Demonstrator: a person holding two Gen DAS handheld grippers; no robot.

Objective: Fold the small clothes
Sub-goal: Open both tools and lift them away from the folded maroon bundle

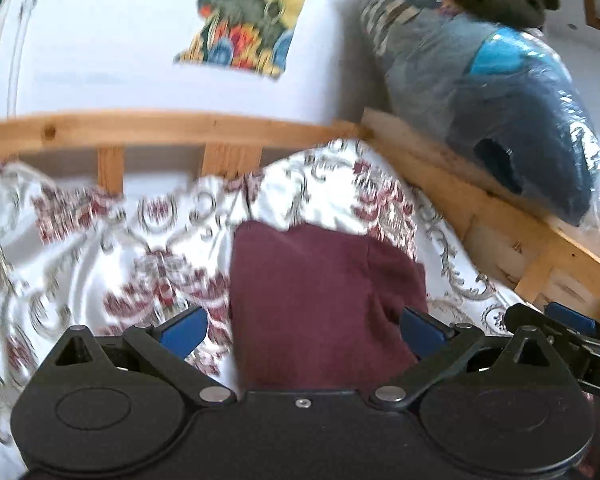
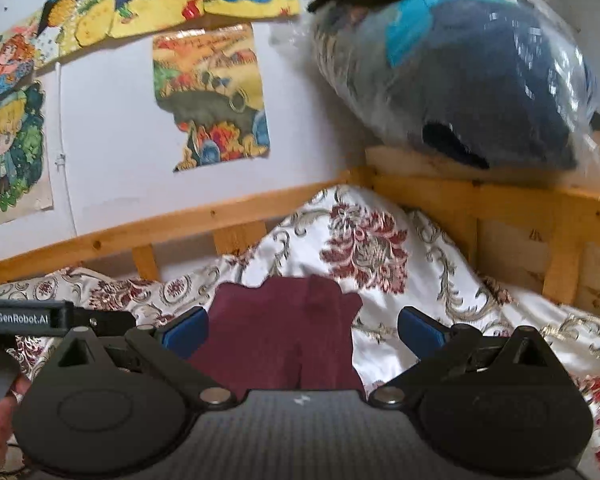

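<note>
Left gripper (image 1: 303, 330) and right gripper (image 2: 302, 332) are both hovering with tongs spread wide, gripping nothing. Folded maroon knit garment (image 1: 320, 300) is lying between the blue fingertips (image 2: 186, 334) on the floral white-and-red bedspread (image 2: 380, 248).

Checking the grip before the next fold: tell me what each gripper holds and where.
Nothing is held. The left gripper and the right gripper both stand open over the maroon cloth, which lies on the floral bedspread.
</note>
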